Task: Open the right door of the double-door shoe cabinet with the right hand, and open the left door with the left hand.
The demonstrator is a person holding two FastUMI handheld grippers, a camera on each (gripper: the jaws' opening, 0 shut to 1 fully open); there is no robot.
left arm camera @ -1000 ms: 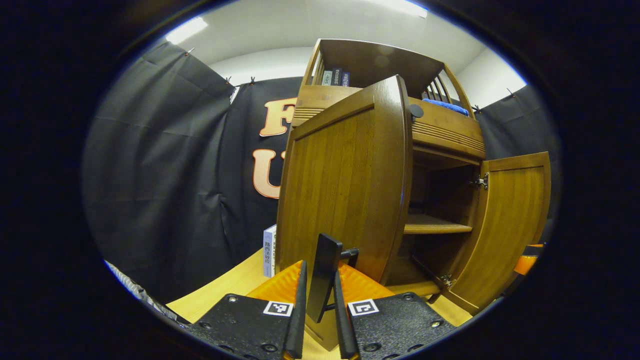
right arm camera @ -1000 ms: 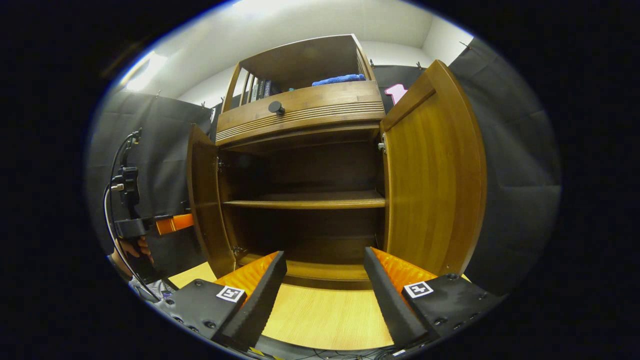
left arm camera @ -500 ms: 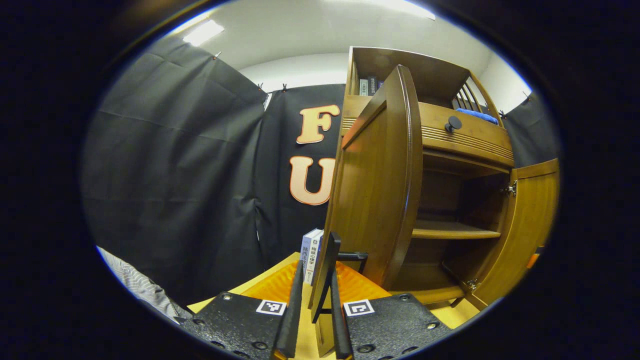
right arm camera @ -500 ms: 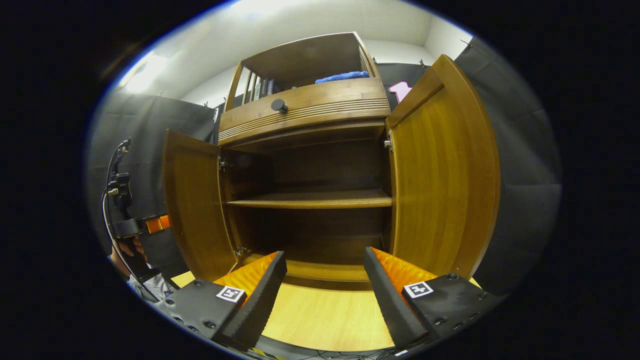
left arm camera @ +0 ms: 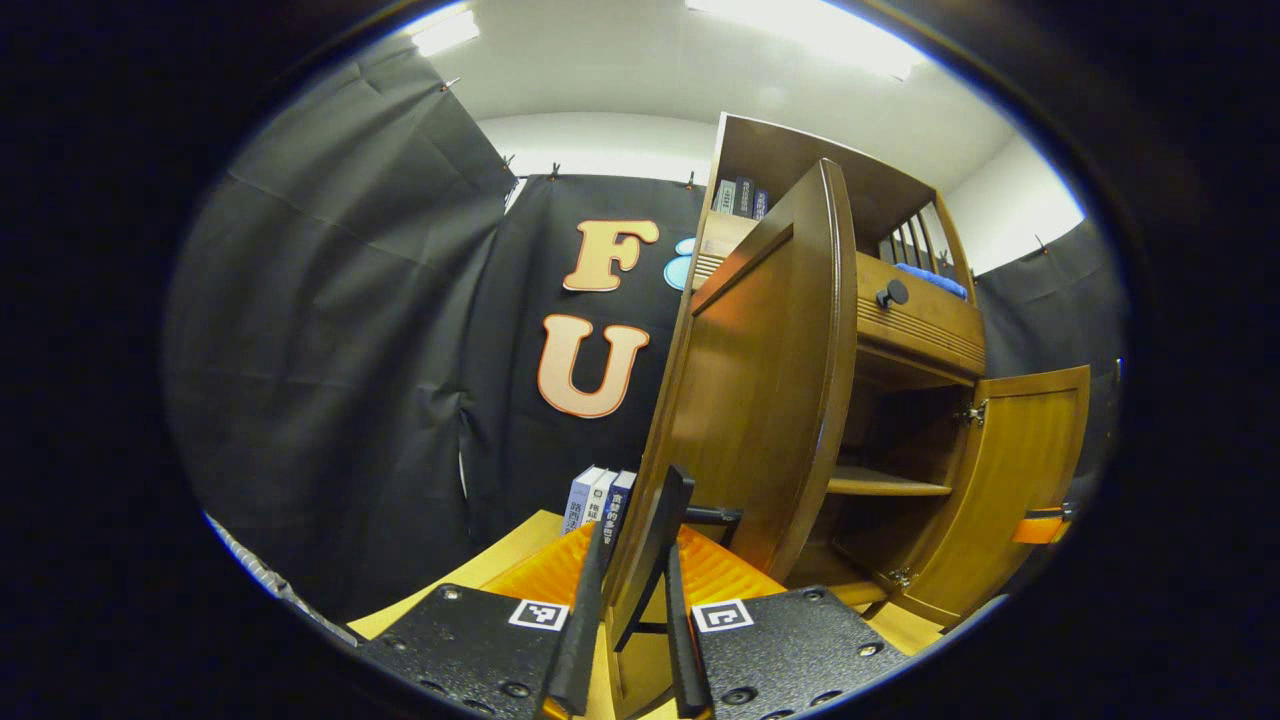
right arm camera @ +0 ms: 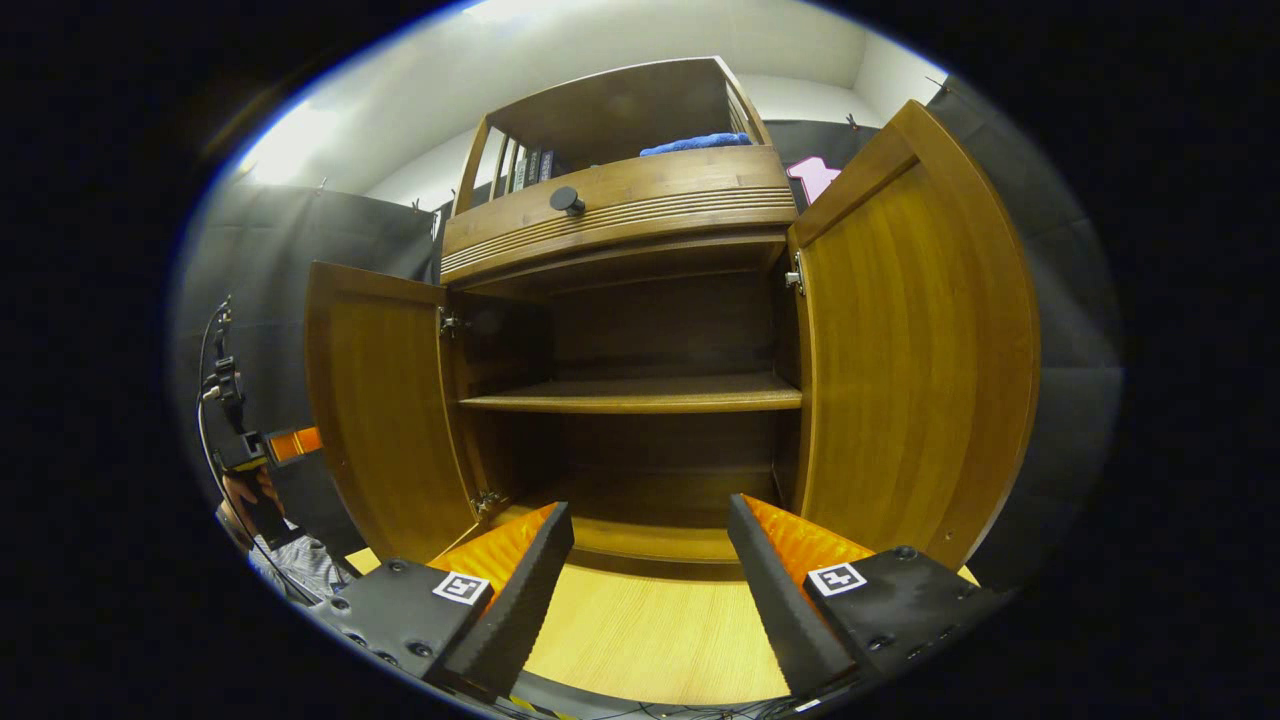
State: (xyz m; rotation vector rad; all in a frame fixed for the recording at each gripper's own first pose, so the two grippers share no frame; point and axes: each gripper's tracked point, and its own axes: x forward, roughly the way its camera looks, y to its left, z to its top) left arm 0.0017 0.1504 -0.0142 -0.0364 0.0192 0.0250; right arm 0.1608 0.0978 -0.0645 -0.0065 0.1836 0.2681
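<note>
Left gripper view first: the left gripper (left arm camera: 628, 640) sits at the bottom of the picture with its fingers drawn close together on the flat black handle (left arm camera: 655, 545) of the cabinet's left door (left arm camera: 750, 400), a tall brown wooden panel seen nearly edge-on and rising straight up and away from the fingers. The handle's long axis runs upright between the two fingers, so the door's free edge lies directly ahead of this gripper and its hinge side lies farther off, toward the brown wooden shoe cabinet (left arm camera: 900, 330). Beyond it the cabinet's right door (left arm camera: 1015, 480) stands swung out, well apart from the left one, with the inner shelf (left arm camera: 885, 487) showing between them. A few books (left arm camera: 597, 497) stand on the pale wooden surface (left arm camera: 500, 555) beside the cabinet, near the foot of the left door. Right gripper view next: the right gripper (right arm camera: 650, 560) hangs wide open and holds nothing, facing squarely into the cabinet's open mouth, with the left door (right arm camera: 385, 410) swung out on one side and the right door (right arm camera: 915, 340) swung out on the other. The left gripper (right arm camera: 290, 445) and a hand (right arm camera: 250, 490) holding it show just beyond the left door's outer edge. Both doors look open, so I judge that what remains is letting go of the handle, drawing back along its flat side.
</note>
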